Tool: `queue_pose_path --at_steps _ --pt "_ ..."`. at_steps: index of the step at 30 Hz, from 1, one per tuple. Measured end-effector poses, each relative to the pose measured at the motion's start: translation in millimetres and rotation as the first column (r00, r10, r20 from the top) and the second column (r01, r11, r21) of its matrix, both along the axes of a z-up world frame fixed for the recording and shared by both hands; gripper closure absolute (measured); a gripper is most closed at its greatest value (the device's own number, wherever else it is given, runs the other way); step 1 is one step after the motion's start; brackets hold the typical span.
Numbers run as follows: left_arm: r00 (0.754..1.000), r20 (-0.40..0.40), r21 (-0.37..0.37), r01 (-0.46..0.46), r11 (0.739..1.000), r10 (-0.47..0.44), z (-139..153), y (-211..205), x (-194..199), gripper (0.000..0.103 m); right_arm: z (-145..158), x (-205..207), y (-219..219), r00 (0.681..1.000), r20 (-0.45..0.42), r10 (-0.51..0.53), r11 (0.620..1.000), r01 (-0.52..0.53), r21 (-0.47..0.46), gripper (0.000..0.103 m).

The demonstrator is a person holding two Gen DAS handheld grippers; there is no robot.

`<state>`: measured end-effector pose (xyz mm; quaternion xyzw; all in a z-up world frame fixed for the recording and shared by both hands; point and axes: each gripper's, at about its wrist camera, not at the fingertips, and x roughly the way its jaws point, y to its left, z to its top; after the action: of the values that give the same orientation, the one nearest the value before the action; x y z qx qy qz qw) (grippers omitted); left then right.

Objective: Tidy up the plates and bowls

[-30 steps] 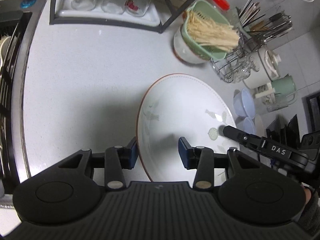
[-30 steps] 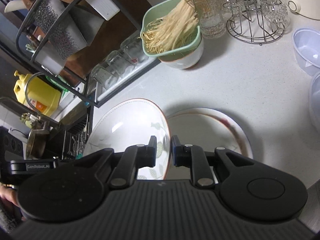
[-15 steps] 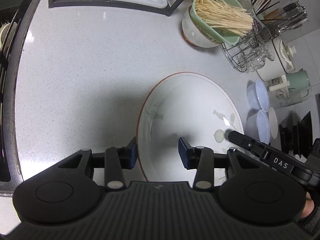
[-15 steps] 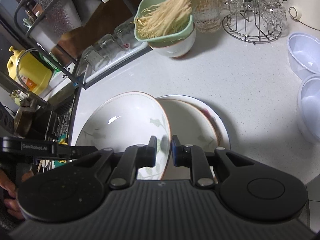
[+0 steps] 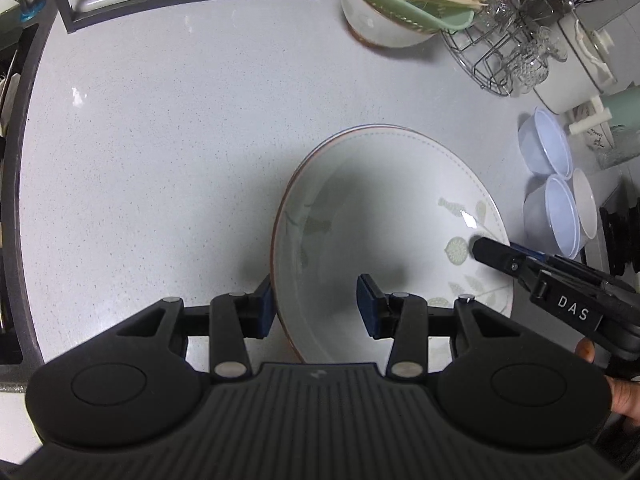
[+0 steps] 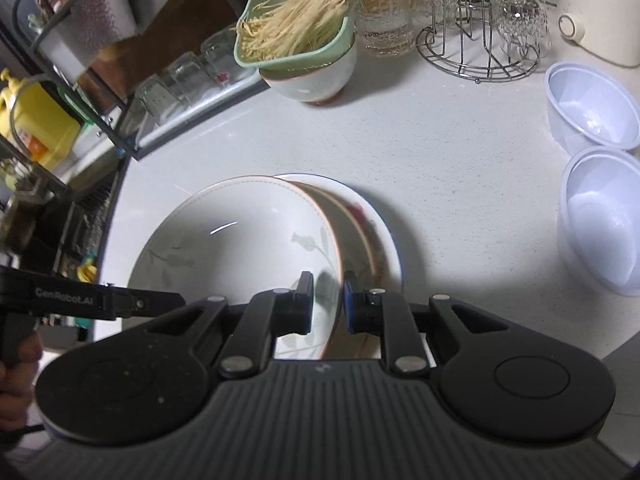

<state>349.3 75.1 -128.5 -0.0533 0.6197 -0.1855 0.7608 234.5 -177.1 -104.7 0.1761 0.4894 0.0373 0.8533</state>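
Nearest in the right wrist view, right gripper [image 6: 327, 300] with jaws drawn narrow, pinching the near rim of the leaf-patterned plate [image 6: 240, 240] between the blue pads. In the left wrist view, left gripper [image 5: 316, 300] with jaws moderately apart, straddling the opposite rim of that plate [image 5: 384, 216]: outer pad just beside the rim's outside, inner pad over the plate's hollow, actual contact impossible to tell. Leaf-patterned plate tilted, partly overlapping a second plate [image 6: 372, 232] with a reddish mark, flat on the white counter [image 6: 440, 152]. Further right on the counter, two translucent plastic bowls [image 6: 592, 108] side by side. Further back, a white ceramic bowl [image 6: 316, 80] carrying a green strainer [image 6: 296, 48] full of pale noodle-like strands. Beside it, a wire rack [image 6: 476, 52] of upturned glasses. Far left, a dark metal shelf [image 6: 132, 120] with glass jars on a tray, and a yellow bottle [image 6: 36, 120] behind it.
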Motion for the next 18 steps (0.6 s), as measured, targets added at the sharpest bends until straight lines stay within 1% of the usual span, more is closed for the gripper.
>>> queue_pose_path --at_steps 7,12,15,18 --pt "1.000 0.019 0.059 0.003 0.998 -0.005 -0.6 -11.9 -1.0 0.055 -4.5 9.4 1.0 0.999 -0.026 0.045 0.999 -0.046 -0.027 0.085" --pt "1.000 0.019 0.083 -0.014 0.996 0.013 -0.2 -14.6 -0.8 0.055 -12.2 11.2 5.2 0.995 -0.057 0.087 0.995 -0.089 -0.043 0.085" --pt "1.000 0.022 0.098 -0.018 0.995 0.016 -0.5 -17.2 0.4 0.055 -11.1 8.7 6.5 0.993 -0.052 0.102 0.993 -0.105 -0.056 0.085" --pt "0.999 0.044 0.128 -0.001 0.992 -0.005 -1.2 -24.7 -1.2 0.055 -11.3 6.5 4.0 0.994 -0.048 0.094 0.994 -0.096 -0.053 0.085"
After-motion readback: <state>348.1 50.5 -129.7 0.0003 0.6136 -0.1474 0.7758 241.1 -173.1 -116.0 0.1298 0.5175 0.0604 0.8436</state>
